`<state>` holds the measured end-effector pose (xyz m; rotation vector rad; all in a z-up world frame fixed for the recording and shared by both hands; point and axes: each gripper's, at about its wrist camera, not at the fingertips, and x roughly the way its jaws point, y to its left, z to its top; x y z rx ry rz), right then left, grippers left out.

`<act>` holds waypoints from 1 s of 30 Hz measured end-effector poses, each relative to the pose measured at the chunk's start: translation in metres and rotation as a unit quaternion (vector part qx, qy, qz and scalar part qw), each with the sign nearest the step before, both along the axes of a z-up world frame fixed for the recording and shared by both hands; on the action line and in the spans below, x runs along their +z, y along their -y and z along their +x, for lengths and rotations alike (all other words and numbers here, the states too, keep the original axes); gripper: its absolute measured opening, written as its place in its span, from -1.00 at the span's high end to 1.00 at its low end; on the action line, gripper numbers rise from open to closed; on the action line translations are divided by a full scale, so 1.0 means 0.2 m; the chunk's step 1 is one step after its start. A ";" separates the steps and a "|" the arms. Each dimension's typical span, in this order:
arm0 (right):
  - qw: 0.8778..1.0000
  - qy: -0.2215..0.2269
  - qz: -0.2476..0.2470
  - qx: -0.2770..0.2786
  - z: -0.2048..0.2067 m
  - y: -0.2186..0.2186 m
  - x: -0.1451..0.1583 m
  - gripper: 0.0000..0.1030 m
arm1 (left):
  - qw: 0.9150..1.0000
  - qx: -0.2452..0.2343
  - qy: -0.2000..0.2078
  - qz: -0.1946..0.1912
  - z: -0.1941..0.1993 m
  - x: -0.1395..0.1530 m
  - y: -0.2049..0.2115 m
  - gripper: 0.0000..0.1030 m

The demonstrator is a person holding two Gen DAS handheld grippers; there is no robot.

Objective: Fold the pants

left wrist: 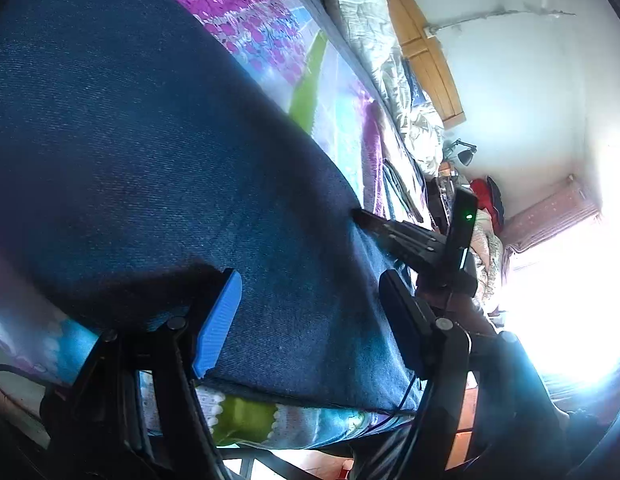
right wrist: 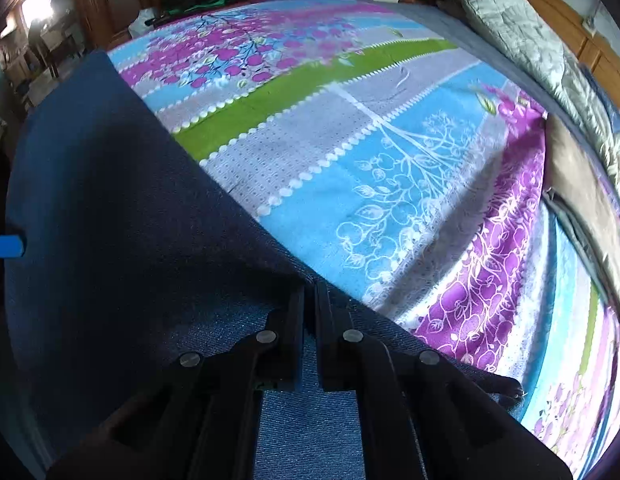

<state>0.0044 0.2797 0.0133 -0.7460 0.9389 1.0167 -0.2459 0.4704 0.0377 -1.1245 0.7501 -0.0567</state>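
Observation:
Dark blue denim pants (left wrist: pixel 170 152) lie flat on a patterned bedsheet (left wrist: pixel 254 20) and fill most of the left wrist view. My left gripper (left wrist: pixel 311 280) is open, its blue pad (left wrist: pixel 218 324) and black pad (left wrist: pixel 401 324) wide apart over the pants' near edge. My right gripper (left wrist: pixel 393 232) comes in from the right and pinches the pants' far edge. In the right wrist view the right gripper (right wrist: pixel 310 290) is shut on the edge of the pants (right wrist: pixel 110 200), denim showing between its fingers. The left gripper's blue pad (right wrist: pixel 6 246) peeks in at the far left.
The bed's floral sheet (right wrist: pixel 349 160) stretches beyond the pants. A grey quilt (right wrist: pixel 521 32) lies along the wooden headboard (right wrist: pixel 597 52). A brown folded item (right wrist: pixel 581 184) sits at the bed's right side. A bright window (left wrist: pixel 569 280) glares to the right, with a desk lamp (left wrist: pixel 465 154) near it.

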 end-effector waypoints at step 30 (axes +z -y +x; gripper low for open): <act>0.952 -0.038 0.191 -0.236 -0.57 1.51 0.28 0.80 | 0.983 -0.124 -0.004 0.132 0.04 0.08 0.30 -0.47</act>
